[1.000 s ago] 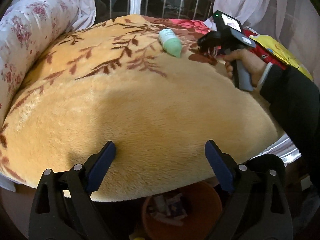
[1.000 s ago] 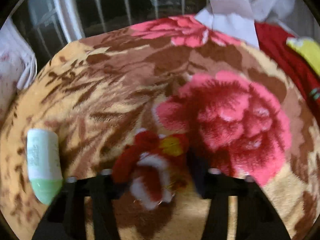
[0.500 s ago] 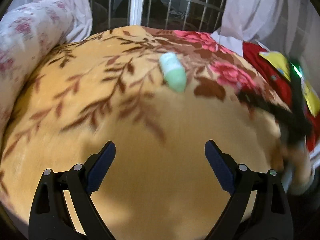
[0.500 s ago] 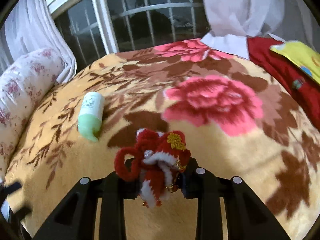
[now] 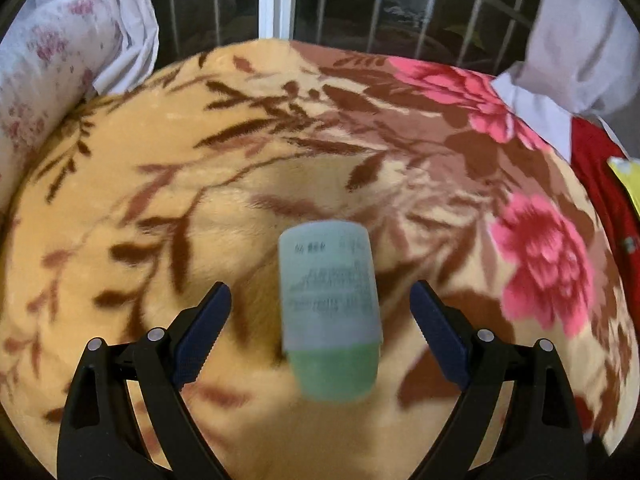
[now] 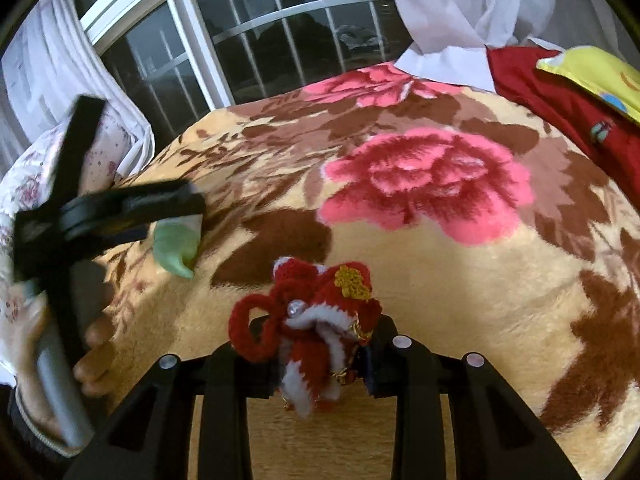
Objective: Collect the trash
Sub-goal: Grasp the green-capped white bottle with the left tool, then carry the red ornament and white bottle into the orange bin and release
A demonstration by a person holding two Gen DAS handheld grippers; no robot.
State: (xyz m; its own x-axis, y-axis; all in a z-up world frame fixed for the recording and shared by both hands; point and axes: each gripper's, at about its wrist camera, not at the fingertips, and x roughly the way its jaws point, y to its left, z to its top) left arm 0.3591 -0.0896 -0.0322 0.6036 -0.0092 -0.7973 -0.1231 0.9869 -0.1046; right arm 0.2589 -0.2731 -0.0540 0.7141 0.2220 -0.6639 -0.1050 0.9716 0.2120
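Note:
A pale bottle (image 5: 328,308) with a green cap lies on the flowered blanket (image 5: 120,208), cap end toward me. My left gripper (image 5: 320,291) straddles it; the jaws are closing, wide apart, and the blue pads stand clear of its sides. The right wrist view shows the same bottle (image 6: 176,250) partly hidden under the left gripper (image 6: 176,206), which a hand (image 6: 92,344) holds. My right gripper (image 6: 316,344) is shut on a red and white knitted ornament (image 6: 320,312), held above the blanket.
A flowered pillow (image 5: 44,80) lies along the left edge of the bed. Red cloth (image 6: 560,92) and a yellow item (image 6: 592,76) lie at the right. A barred window (image 5: 400,8) and white curtains (image 6: 460,4) stand behind the bed.
My left gripper has swept across the blanket from the bed's near edge to the bottle, which now lies between its fingers. The right gripper drew back with the ornament, then held still.

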